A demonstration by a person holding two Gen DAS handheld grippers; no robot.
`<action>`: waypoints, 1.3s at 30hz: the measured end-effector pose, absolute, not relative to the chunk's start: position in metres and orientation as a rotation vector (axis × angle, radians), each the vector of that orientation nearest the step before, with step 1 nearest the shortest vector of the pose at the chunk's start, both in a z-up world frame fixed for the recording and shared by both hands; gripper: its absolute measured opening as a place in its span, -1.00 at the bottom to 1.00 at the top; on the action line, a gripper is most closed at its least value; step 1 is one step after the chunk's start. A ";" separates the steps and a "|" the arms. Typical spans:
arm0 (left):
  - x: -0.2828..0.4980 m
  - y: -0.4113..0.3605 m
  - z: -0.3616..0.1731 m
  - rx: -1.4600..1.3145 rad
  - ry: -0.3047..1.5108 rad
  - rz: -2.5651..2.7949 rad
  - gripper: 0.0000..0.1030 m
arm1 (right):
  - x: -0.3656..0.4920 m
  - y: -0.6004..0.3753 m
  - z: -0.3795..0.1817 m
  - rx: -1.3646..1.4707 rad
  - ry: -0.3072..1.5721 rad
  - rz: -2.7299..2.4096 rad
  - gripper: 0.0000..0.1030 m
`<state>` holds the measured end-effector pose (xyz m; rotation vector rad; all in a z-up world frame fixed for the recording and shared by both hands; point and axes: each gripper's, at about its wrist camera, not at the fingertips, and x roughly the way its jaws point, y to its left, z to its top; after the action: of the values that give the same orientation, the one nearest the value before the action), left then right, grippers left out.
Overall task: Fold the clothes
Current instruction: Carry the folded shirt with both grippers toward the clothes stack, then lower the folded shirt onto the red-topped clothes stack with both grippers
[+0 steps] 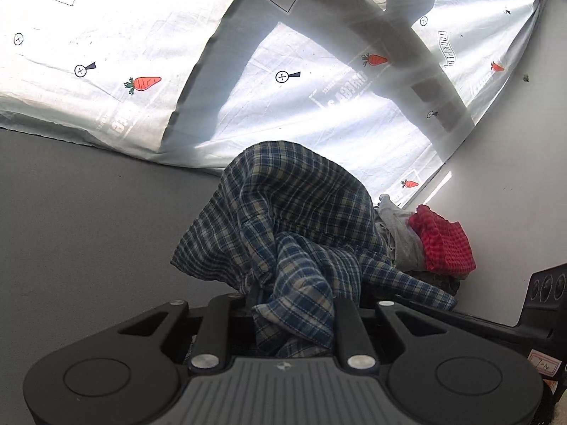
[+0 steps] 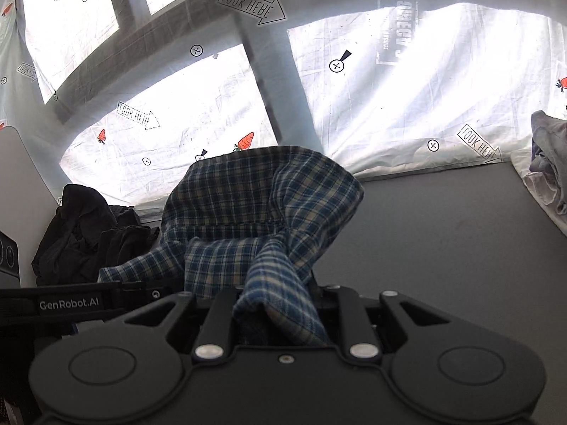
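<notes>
Backdrop is a thin white printed sheet [image 2: 407, 106], backlit, window bars showing through as grey bands. Print on it: "LOOK HERE" arrows (reads mirrored in both views), orange carrots, small crossed-circle marks, plus a block-letter logo too washed out to read. Work surface is a flat matte grey table [image 1: 88, 230].

Blue-and-cream plaid shirt [image 1: 283, 212], light woven cotton, bunched into a rumpled hump mid-table with stitched seams visible. Left gripper [image 1: 294, 318] has its jaws drawn narrow on a fold of the shirt, cloth spilling back between the black fingers. Right gripper [image 2: 280, 315] does the same on another fold, jaws nearly together and pinching fabric.

Right wrist view shows a "GenRobot.AI" label on the black strap [image 2: 69, 304] beside it. Other laundry: red checked cloth [image 1: 443, 241] on grey cloth against the wall, black garment heap [image 2: 85, 226], pale crumpled pile [image 2: 549, 156] at the table edge.
</notes>
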<state>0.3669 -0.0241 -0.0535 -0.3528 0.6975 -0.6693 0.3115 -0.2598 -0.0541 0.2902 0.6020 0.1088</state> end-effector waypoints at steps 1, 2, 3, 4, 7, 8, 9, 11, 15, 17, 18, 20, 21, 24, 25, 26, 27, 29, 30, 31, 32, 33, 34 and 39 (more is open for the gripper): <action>0.360 -0.027 -0.047 -0.342 0.685 -0.695 -0.62 | 0.302 -0.260 -0.048 0.285 0.591 0.090 -0.65; 0.353 -0.031 -0.042 -0.331 0.673 -0.721 -0.62 | 0.293 -0.261 -0.042 0.283 0.583 0.068 -0.65; 0.347 -0.034 -0.040 -0.326 0.668 -0.745 -0.62 | 0.282 -0.263 -0.036 0.282 0.577 0.044 -0.65; 0.342 -0.037 -0.038 -0.324 0.664 -0.770 -0.62 | 0.273 -0.265 -0.032 0.285 0.575 0.020 -0.65; 0.327 -0.047 -0.037 -0.333 0.669 -0.847 -0.62 | 0.243 -0.272 -0.021 0.308 0.571 -0.059 -0.65; 0.324 -0.050 -0.039 -0.343 0.680 -0.873 -0.62 | 0.233 -0.276 -0.018 0.318 0.571 -0.085 -0.65; 0.320 -0.054 -0.040 -0.352 0.691 -0.899 -0.62 | 0.223 -0.279 -0.016 0.333 0.572 -0.113 -0.65; 0.312 -0.063 -0.043 -0.367 0.713 -0.957 -0.62 | 0.202 -0.289 -0.016 0.362 0.573 -0.166 -0.65; 0.299 -0.092 -0.047 -0.357 0.735 -1.032 -0.62 | 0.172 -0.310 -0.018 0.390 0.579 -0.243 -0.64; 0.293 -0.110 -0.046 -0.348 0.740 -1.052 -0.62 | 0.161 -0.325 -0.019 0.407 0.572 -0.265 -0.64; 0.291 -0.119 -0.044 -0.346 0.741 -1.052 -0.62 | 0.156 -0.333 -0.019 0.414 0.565 -0.272 -0.64; 0.288 -0.139 -0.041 -0.345 0.737 -1.045 -0.62 | 0.150 -0.356 -0.022 0.436 0.539 -0.272 -0.64; 0.286 -0.151 -0.039 -0.343 0.730 -1.039 -0.62 | 0.147 -0.370 -0.023 0.459 0.523 -0.267 -0.64; 0.282 -0.192 -0.035 -0.335 0.695 -1.009 -0.62 | 0.142 -0.418 -0.025 0.480 0.486 -0.224 -0.64; 0.280 -0.207 -0.033 -0.332 0.681 -0.995 -0.62 | 0.142 -0.431 -0.024 0.490 0.479 -0.202 -0.64; 0.279 -0.224 -0.030 -0.338 0.667 -0.973 -0.62 | 0.143 -0.453 -0.022 0.482 0.473 -0.167 -0.64; 0.277 -0.240 -0.028 -0.356 0.661 -0.953 -0.62 | 0.143 -0.476 -0.020 0.473 0.466 -0.132 -0.64; 0.272 -0.272 -0.025 -0.395 0.647 -0.926 -0.62 | 0.143 -0.514 -0.011 0.445 0.459 -0.088 -0.64; 0.270 -0.289 -0.023 -0.409 0.628 -0.924 -0.62 | 0.143 -0.531 -0.005 0.419 0.446 -0.074 -0.63; 0.267 -0.306 -0.020 -0.421 0.607 -0.923 -0.61 | 0.142 -0.548 0.001 0.393 0.433 -0.060 -0.63; 0.267 -0.325 -0.016 -0.426 0.600 -0.918 -0.61 | 0.141 -0.565 0.007 0.367 0.419 -0.046 -0.64; 0.268 -0.344 -0.011 -0.429 0.599 -0.913 -0.61 | 0.142 -0.582 0.013 0.347 0.416 -0.044 -0.63; 0.268 -0.362 -0.006 -0.430 0.595 -0.908 -0.61 | 0.143 -0.595 0.018 0.342 0.415 -0.043 -0.64; 0.279 -0.439 0.020 -0.406 0.518 -0.912 -0.61 | 0.154 -0.669 0.048 0.232 0.380 -0.029 -0.63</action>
<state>0.2785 -0.4391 0.0202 -0.4057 0.5179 -0.9125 0.1544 -0.6690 0.0480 0.2322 0.3803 -0.0289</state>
